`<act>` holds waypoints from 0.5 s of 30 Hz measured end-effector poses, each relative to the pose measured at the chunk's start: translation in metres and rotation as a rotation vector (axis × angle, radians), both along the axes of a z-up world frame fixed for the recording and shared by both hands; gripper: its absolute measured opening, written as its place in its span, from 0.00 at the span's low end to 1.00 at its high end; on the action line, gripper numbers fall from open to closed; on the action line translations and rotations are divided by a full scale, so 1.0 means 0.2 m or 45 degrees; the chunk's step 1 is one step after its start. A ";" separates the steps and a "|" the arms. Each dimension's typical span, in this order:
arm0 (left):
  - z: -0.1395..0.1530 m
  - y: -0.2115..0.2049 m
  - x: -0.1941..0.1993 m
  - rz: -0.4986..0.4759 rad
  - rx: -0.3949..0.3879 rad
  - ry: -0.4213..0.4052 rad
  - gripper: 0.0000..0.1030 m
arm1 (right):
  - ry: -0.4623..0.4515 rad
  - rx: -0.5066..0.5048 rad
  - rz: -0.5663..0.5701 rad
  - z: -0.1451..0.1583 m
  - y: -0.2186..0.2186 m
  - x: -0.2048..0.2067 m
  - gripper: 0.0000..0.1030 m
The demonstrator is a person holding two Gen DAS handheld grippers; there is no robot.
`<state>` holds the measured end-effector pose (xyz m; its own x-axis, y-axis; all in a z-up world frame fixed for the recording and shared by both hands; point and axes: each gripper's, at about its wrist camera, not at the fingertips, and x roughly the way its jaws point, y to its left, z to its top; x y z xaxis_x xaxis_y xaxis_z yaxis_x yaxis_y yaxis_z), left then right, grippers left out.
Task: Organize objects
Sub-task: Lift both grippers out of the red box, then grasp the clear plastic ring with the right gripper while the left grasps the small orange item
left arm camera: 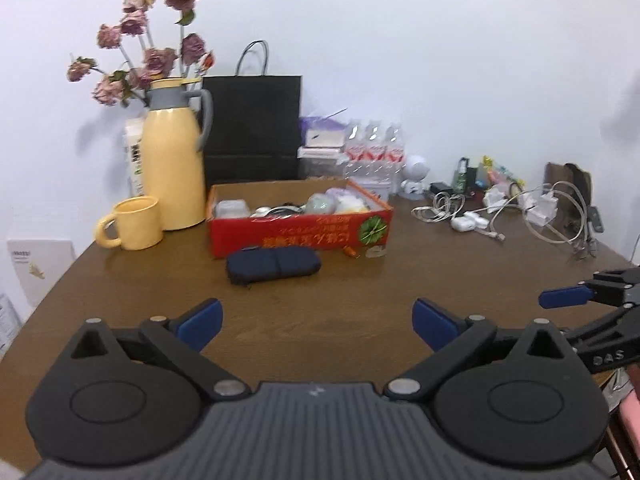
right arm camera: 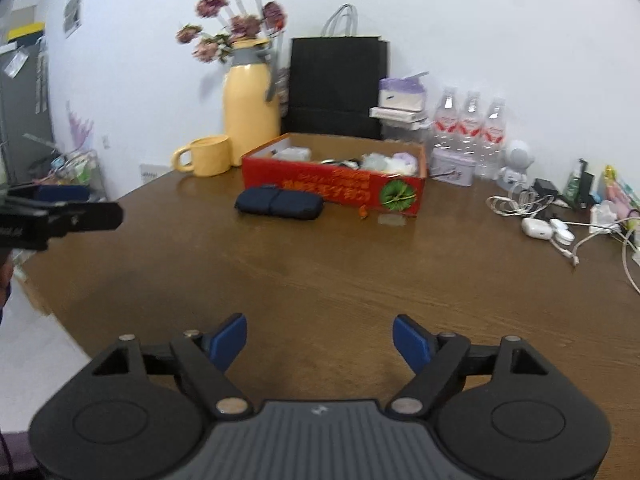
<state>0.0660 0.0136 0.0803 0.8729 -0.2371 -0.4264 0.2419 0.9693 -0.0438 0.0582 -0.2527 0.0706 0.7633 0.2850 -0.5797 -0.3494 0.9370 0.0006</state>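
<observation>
Left gripper (left arm camera: 316, 322) spread wide over bare table (left arm camera: 320, 292), nothing between the blue pads. Right gripper (right arm camera: 319, 338) likewise parted and empty, low over the wood. Farther out, a dark blue pouch (left arm camera: 273, 265) flat on the table, just in front of the red box (left arm camera: 300, 232) of small items. Left of the box, yellow mug (left arm camera: 132, 223) beside yellow jug (left arm camera: 172, 164). Off right, tangled cables (left arm camera: 556, 212).
</observation>
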 end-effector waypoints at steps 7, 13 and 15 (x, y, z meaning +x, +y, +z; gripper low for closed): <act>-0.15 -0.23 0.39 -0.172 0.071 0.030 0.90 | -0.114 -0.038 -0.082 -0.05 -0.04 0.31 0.77; -0.29 -0.45 0.97 -0.249 0.127 0.084 0.78 | -0.101 -0.067 -0.033 -0.18 -0.07 0.88 0.72; -0.34 -0.50 1.18 -0.231 0.112 0.159 0.74 | -0.033 -0.055 -0.039 -0.25 -0.08 1.09 0.67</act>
<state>0.3021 -0.0865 0.0122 0.7585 -0.3421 -0.5547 0.4103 0.9119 -0.0014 0.2769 -0.2680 0.0207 0.7861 0.2364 -0.5711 -0.3196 0.9463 -0.0483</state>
